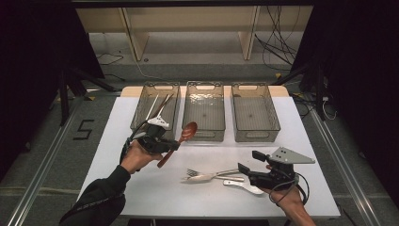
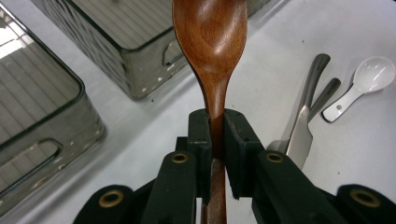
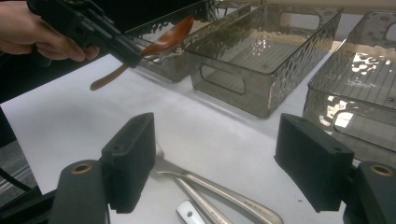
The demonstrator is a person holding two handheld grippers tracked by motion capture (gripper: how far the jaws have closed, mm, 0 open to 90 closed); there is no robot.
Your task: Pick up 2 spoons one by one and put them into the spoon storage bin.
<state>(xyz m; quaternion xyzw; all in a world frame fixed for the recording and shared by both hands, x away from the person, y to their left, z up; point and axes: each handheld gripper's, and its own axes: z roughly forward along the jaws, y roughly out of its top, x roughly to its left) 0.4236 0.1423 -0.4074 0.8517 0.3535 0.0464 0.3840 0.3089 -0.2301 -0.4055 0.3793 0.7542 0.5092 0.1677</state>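
The left gripper (image 1: 175, 146) is clamped on a wooden spoon (image 1: 181, 139), its jaws pinching the handle just below the neck, as the left gripper view shows, where the spoon (image 2: 211, 42) rises straight up from between the pads. Held that way, the bowl leads and the handle's tail hangs back and down past the hand, which suits carrying it bowl-first toward a bin. The spoon is off the table, in the air just in front of the near ends of the left bin (image 1: 141, 106) and the middle bin (image 1: 204, 133), its bowl close to the gap between them. The left bin already holds some long, thin pale sticks (image 1: 154, 106), so my guess is that the cutlery is being sorted by kind, and the spoon is meant for one of the others.

The spoon is reddish brown, smooth and glossy, with an oval bowl narrowing into a slim handle.

The right gripper (image 1: 248, 162) waits with its jaws wide apart and nothing between them, low over the remaining pieces on the white table (image 1: 141, 188): a fork (image 1: 203, 176), another metal piece beside it, and a small white spoon (image 1: 244, 186). It looks ready for the next pick
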